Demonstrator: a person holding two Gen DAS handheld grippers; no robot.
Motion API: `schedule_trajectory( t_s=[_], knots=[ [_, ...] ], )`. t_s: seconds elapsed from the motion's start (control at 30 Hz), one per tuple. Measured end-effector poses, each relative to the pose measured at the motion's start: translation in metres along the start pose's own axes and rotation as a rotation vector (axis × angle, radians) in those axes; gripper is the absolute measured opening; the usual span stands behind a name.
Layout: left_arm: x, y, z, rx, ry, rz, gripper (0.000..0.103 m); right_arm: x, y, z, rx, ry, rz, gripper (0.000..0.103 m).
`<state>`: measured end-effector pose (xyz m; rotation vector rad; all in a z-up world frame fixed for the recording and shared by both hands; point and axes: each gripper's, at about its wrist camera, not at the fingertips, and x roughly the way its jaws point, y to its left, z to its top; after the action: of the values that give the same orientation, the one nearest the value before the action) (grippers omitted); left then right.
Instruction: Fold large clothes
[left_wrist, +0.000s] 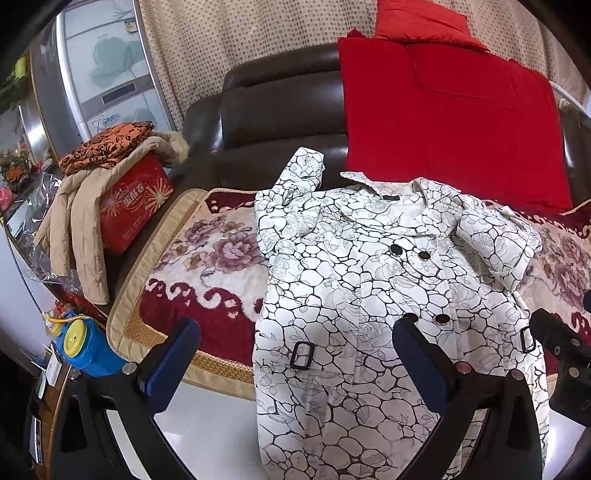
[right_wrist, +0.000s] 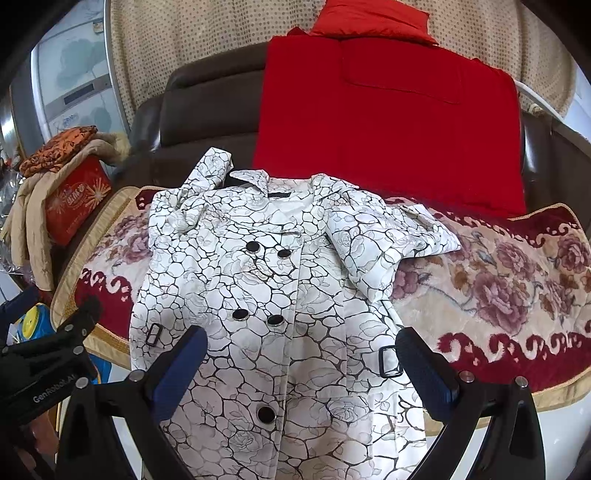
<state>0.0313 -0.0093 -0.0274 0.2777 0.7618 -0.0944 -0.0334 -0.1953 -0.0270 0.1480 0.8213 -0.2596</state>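
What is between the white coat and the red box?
Only the flowery blanket lies between the coat and the red box, seen from the left wrist.

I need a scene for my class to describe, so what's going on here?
A person holds two grippers over a white coat with a black crackle print, spread front-up on a floral sofa cover. The left gripper and right gripper are both open and hold nothing. Both sleeves lie bent near the shoulders; the hem hangs off the front.
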Motion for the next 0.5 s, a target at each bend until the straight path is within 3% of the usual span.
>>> schedule_trajectory(
  t_s=[0.3,0.5],
  knots=[
    [0.013,-0.006,0.001,0.004,0.018,-0.009,0.103,0.011,-0.005,0.001,0.008,0.015,-0.003,0.103],
    [0.048,-0.012,-0.002,0.015,0.080,-0.021,0.103,0.034,-0.018,0.004,0.030,0.044,-0.023,0.103]
  ],
)
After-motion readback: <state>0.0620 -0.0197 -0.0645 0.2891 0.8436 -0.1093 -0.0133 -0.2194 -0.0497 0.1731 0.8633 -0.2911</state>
